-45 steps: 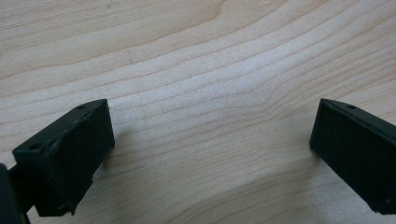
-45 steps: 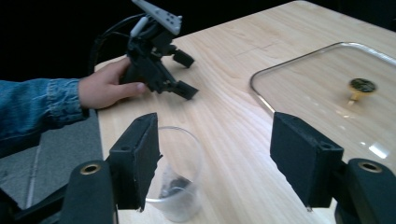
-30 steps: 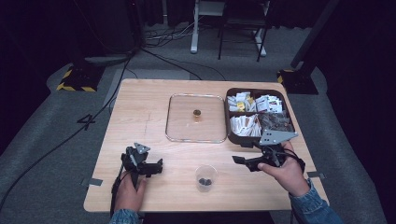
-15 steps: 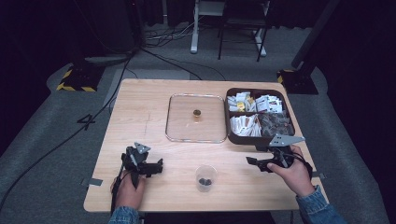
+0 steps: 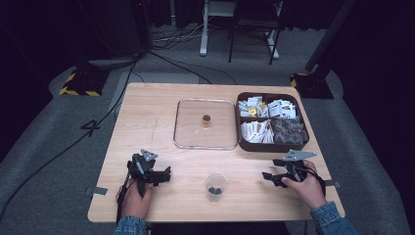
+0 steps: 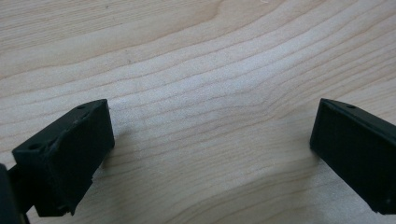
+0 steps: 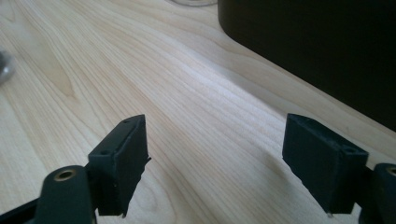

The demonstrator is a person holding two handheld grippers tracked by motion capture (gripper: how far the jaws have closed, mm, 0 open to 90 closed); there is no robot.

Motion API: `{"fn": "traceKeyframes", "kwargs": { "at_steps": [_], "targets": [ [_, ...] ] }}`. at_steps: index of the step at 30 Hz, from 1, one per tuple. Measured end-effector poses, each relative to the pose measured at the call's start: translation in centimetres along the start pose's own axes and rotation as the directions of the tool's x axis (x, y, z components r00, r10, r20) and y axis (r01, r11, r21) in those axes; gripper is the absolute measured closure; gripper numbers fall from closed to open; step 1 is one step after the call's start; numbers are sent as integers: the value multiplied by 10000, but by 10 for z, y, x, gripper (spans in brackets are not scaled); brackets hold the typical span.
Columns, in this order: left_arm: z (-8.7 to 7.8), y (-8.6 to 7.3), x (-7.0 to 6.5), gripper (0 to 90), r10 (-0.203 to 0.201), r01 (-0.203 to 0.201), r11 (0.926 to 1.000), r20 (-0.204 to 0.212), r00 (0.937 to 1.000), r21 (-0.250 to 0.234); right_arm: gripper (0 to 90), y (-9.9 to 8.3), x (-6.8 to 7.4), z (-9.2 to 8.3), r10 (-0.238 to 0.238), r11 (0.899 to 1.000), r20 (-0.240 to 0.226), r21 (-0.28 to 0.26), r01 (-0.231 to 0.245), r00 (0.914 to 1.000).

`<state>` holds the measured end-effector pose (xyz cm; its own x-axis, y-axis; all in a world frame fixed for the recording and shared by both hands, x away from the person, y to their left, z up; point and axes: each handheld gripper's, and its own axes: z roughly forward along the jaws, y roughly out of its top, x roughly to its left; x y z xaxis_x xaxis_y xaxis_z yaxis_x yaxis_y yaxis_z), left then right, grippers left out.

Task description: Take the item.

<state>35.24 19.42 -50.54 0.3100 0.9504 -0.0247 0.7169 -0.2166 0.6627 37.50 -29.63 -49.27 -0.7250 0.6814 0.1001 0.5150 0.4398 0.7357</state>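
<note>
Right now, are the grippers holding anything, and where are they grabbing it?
Nothing is held. The left gripper and the right gripper both have their jaws wide apart, with just bare wooden table between them.

One readable mark appears: a dark figure "4" (image 5: 91, 128) stands on the grey floor covering (image 5: 44, 147), just left of the wooden table (image 5: 147, 112) in the high view. The packets (image 5: 266, 120) in the dark divided box (image 5: 271, 146) carry print, but it is too small and blurred to read. The black and yellow striped floor plate (image 5: 78, 83) bears only stripes, no words.
</note>
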Motion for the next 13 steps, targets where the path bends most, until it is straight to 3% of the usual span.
{"fn": "traceKeyframes", "kwargs": {
  "at_steps": [7, 11, 13],
  "targets": [
    [1, 1, 0, 1, -20, 20, 10000, 10, 10000, 13, 191, -10, 0, 5, -451, 9988, -9, -163, 451, 9990],
    [1, 1, 0, 1, 1, -1, 10000, 4, 10000, 19, 176, -10, 5, 6, -1146, 9934, 320, 55, 1144, 9929],
    [1, 1, 0, 1, -20, 20, 10000, 2, 10000, 26, 170, -10, 6, 7, -1126, 9936, 354, 80, 1124, 9930]
  ]
}}
